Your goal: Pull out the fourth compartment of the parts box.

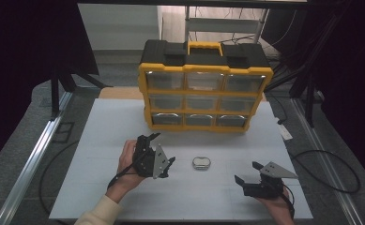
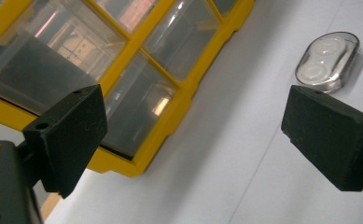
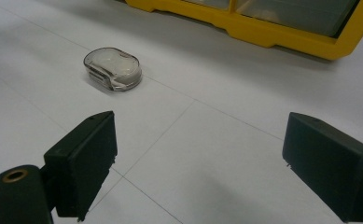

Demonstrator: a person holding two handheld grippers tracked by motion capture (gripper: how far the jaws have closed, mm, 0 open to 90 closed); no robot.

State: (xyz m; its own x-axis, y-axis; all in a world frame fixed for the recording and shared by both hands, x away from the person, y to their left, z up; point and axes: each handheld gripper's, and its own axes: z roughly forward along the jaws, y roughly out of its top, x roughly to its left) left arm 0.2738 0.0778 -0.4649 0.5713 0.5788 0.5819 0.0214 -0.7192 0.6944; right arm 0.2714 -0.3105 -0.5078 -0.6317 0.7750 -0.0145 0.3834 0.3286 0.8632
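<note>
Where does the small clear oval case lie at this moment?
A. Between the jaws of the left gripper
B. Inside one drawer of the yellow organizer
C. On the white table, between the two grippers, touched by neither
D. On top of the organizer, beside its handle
C: the small clear oval case rests on the bare white table, in front of the yellow organizer, with the left gripper and the right gripper both open and apart from it.

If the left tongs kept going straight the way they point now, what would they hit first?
Probably the yellow drawer cabinet: the left tongs stand open and aim at its lower corner across bare table. The small clear case lies off to one side. Depth is unclear.
</note>
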